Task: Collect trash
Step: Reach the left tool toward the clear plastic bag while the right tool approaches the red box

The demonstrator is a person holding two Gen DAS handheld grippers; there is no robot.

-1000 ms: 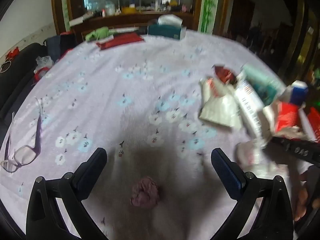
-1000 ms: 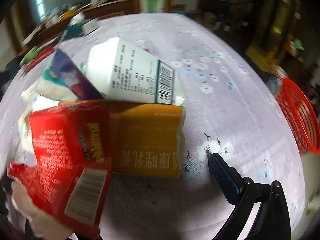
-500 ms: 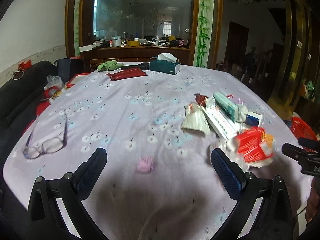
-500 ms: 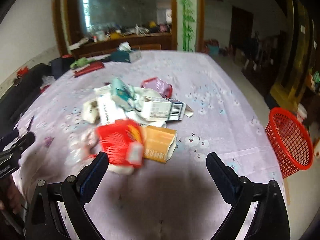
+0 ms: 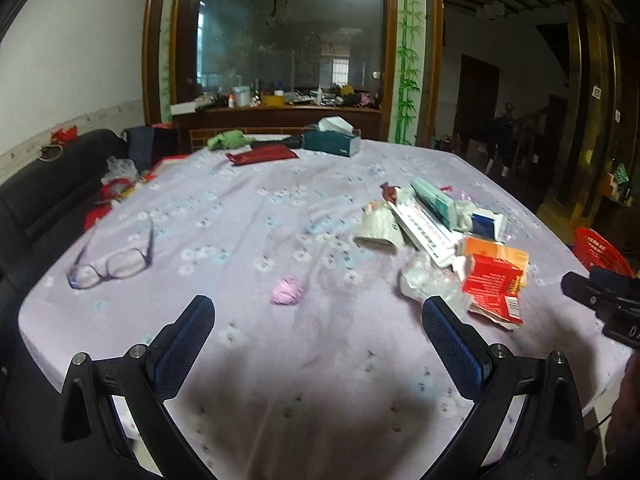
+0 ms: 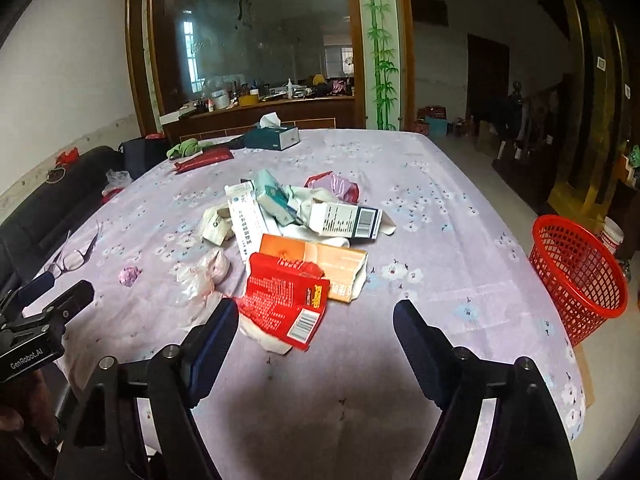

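Note:
A heap of trash lies on the lilac flowered tablecloth [image 6: 440, 240]: a torn red carton [image 6: 286, 304] [image 5: 494, 290], an orange box [image 6: 316, 258], a white box with a barcode [image 6: 346, 220], a teal packet [image 6: 276, 196] and crumpled clear plastic [image 6: 200, 276] [image 5: 426, 280]. A pink paper ball [image 5: 286, 291] [image 6: 130, 275] lies apart to the left. My left gripper [image 5: 316, 320] hangs open above the near table edge, short of the ball. My right gripper [image 6: 316, 326] is open, its left finger beside the red carton. A red mesh basket [image 6: 576, 272] stands on the floor at the right.
Glasses [image 5: 110, 266] lie near the table's left edge. A tissue box [image 5: 332, 142], a red pouch [image 5: 262, 156] and a green cloth [image 5: 228, 139] sit at the far end. A black sofa [image 5: 44, 200] runs along the left; a wooden cabinet stands behind.
Both grippers have pulled back and up from the table, so the whole heap and the basket now show. The right gripper has let the cartons go; they lie on the cloth.

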